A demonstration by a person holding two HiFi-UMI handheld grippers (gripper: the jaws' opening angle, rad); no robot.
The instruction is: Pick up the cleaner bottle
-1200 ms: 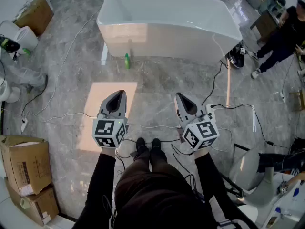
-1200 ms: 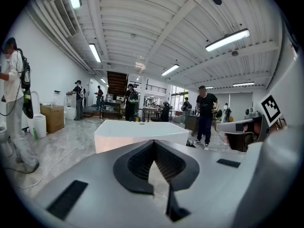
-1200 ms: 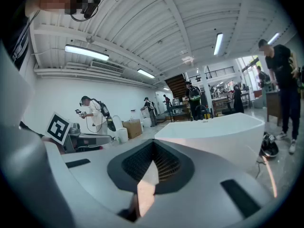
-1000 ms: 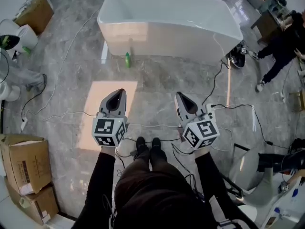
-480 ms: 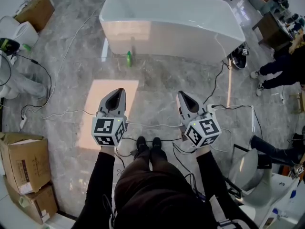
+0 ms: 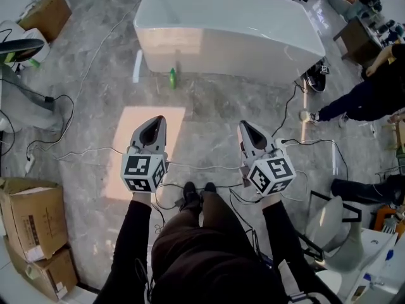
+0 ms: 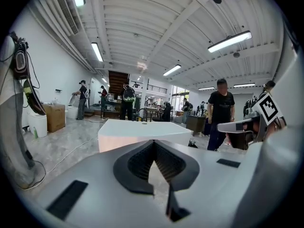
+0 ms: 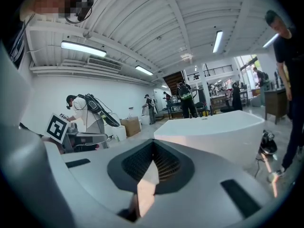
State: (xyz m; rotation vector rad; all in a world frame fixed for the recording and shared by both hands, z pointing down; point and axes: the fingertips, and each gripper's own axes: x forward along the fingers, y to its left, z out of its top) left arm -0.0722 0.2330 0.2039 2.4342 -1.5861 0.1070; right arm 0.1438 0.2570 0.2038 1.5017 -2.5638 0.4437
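Cleaner bottle point(image 6: 172, 78), small and green, stands upright on the grey marble floor point(image 6: 215, 116), just in front of the white bathtub point(image 6: 228, 24) and near its left end. The bathtub fills the top of our head view. Cardboard boxes point(image 6: 31, 217) sit at lower left, and cables point(image 6: 82, 152) trail across the floor. We hold our left claw point(image 6: 158, 120) and right claw point(image 6: 243, 126) side by side above our feet, well apart from the bottle. Both claws point toward the bathtub, their jaws pressed together with nothing between them.
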